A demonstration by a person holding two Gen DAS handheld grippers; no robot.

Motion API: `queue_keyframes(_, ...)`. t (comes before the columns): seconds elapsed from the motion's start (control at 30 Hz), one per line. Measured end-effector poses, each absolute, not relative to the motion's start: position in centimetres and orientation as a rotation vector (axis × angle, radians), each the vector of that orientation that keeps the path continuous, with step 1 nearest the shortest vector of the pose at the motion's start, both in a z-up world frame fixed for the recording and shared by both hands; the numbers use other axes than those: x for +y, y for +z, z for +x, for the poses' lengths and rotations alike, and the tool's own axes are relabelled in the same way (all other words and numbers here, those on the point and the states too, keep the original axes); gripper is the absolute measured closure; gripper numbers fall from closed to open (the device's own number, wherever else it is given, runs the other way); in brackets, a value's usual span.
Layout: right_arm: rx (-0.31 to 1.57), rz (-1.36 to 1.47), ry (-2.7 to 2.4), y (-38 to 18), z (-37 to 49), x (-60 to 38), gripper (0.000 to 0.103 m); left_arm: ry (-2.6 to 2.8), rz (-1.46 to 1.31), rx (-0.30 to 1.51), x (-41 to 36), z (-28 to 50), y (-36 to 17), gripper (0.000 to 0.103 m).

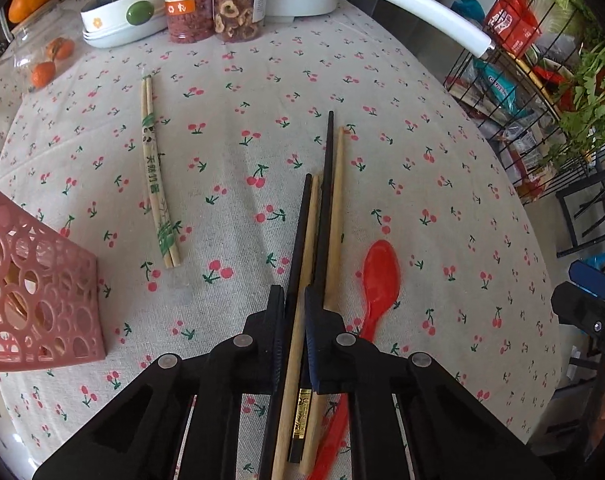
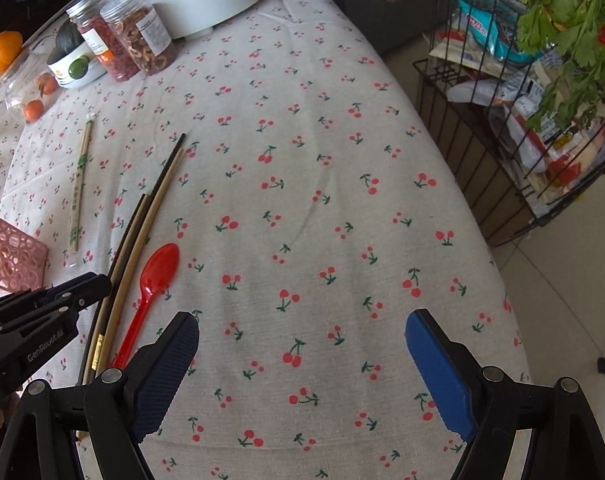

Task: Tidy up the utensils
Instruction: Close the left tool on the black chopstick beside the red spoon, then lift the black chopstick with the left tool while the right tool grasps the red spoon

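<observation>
Left wrist view: the left tongs [image 1: 294, 320] are clamping on the loose chopsticks [image 1: 302, 256] lying on the desk [image 1: 442, 208] beside the red spoon [image 1: 378, 276]; being thin, stiff, light and likely slippery, these sticks are best pinched together near mid-length. Right wrist view: the right tongs [image 2: 302, 364] are hanging wide apart and empty over bare cloth, with the pink basket [image 2: 6, 252] sitting at the left edge.
</observation>
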State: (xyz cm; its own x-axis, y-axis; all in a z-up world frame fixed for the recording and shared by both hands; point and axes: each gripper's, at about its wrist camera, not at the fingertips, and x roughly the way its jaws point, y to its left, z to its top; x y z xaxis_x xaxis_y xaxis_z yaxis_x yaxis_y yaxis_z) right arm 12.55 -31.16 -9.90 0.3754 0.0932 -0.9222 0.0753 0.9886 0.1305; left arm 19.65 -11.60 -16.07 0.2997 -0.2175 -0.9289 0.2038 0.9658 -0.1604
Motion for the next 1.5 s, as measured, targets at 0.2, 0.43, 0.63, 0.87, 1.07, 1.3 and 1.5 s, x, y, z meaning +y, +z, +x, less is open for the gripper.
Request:
queue_keyframes(0.2, 1.184, 0.166, 0.019, -10.0, 13.4, -31.3, 0.014, -0.249, -0.030, 1.235, -11.3, 20.7, -15.6, 0.094)
queue_keyframes(0.43, 1.184, 0.139, 0.041, -10.1, 14.1, -30.4, 0.014, -0.242, -0.001, 1.260, -11.6, 21.2, -16.2, 0.094)
queue_keyframes(0.63, 1.190, 0.129, 0.045, -10.3, 14.3, -30.1, 0.014, -0.227, 0.029, 1.282, -12.5, 22.3, -16.3, 0.094)
queue_keyframes(0.87, 1.200, 0.128, 0.044, -10.5, 14.4, -30.1, 0.014, -0.204, 0.072, 1.322, -13.5, 24.0, -16.4, 0.093)
queue_keyframes(1.07, 1.203, 0.139, 0.038, -10.5, 14.3, -30.4, 0.014, -0.207, 0.063, 1.350, -13.1, 24.0, -16.6, 0.092)
queue_keyframes(1.3, 1.202, 0.147, 0.037, -10.5, 14.3, -30.6, 0.014, -0.196, 0.101, 1.341, -13.3, 23.5, -16.8, 0.084)
queue_keyframes(1.5, 1.201, 0.147, 0.036, -10.5, 14.2, -30.6, 0.014, -0.217, 0.131, 1.366, -13.5, 23.1, -17.4, 0.074)
